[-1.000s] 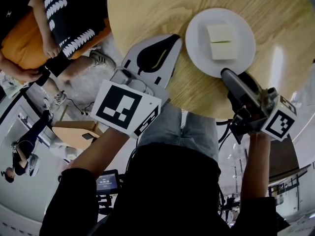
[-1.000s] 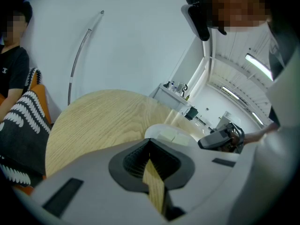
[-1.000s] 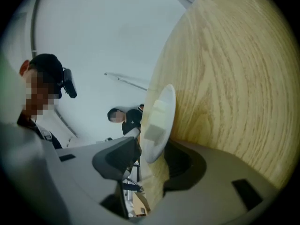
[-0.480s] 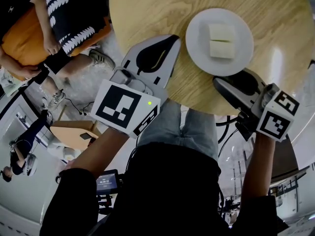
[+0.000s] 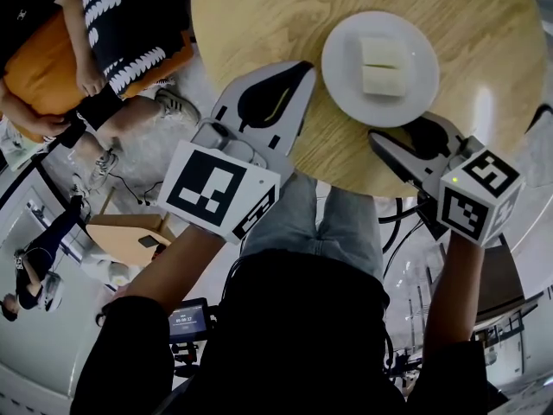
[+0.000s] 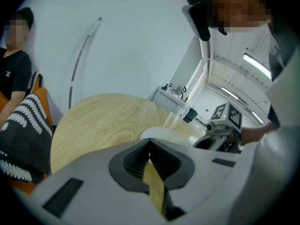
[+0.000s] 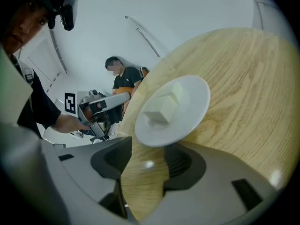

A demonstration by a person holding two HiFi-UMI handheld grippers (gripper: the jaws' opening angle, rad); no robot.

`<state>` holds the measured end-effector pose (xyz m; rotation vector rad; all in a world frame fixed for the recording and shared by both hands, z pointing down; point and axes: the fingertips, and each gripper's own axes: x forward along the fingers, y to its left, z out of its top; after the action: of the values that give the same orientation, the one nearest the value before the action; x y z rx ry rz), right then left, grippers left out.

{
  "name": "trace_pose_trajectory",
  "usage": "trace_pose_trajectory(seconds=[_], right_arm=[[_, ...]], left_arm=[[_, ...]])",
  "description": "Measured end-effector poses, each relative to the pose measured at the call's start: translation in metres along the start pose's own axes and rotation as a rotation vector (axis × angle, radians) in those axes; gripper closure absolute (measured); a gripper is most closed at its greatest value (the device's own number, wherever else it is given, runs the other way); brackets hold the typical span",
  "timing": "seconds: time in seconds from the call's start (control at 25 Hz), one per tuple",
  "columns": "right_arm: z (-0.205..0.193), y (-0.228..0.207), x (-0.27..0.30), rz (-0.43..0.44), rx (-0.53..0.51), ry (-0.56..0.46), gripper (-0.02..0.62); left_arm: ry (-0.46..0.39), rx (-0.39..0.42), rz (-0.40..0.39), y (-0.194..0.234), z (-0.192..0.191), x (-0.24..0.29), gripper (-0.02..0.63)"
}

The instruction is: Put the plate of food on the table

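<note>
Now: plate with two pale food blocks sits flat on round wood counter. Beside plate rim: right gripper, jaws just been opening, now wide, nothing between. Near plate: left gripper, jaws together, empty. Next: pull right gripper straight back, no bumping rim.

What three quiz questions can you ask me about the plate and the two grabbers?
1. True or false: the plate rests on the table.
2. How many pale food blocks lie on the plate?
3. Pick one. The right gripper is: A) clamped on the plate's rim, B) open, close behind the plate, C) out of sight.

Key
1. True.
2. Two, side by side.
3. B. Its jaws have just been opening, and they grip nothing; only the table top shows between them.
</note>
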<state>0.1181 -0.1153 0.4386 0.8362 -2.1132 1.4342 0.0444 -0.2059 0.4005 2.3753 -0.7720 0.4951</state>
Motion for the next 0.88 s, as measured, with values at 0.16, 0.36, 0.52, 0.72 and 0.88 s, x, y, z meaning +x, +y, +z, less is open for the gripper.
trace_pose_trajectory(seconds=[0.16, 0.36, 0.52, 0.72, 0.88], right_arm=[[-0.002, -0.006, 0.005, -0.054, -0.029, 0.027, 0.402], [-0.003, -0.008, 0.005, -0.074, -0.007, 0.004, 0.417], [-0.004, -0.012, 0.005, -0.096, -0.008, 0.003, 0.423], [-0.006, -0.019, 0.008, -0.117, 0.036, -0.020, 0.437], [-0.007, -0.026, 0.010, -0.147, 0.084, -0.041, 0.460]], left_arm=[[0.002, 0.001, -0.001, -0.001, -0.004, 0.001, 0.600], [-0.001, 0.001, 0.000, -0.004, -0.006, -0.001, 0.600], [-0.004, 0.004, -0.001, -0.006, -0.007, 0.000, 0.600], [-0.009, 0.008, 0.004, -0.007, -0.009, -0.001, 0.600], [-0.007, 0.013, 0.002, -0.008, -0.012, 0.001, 0.600]])
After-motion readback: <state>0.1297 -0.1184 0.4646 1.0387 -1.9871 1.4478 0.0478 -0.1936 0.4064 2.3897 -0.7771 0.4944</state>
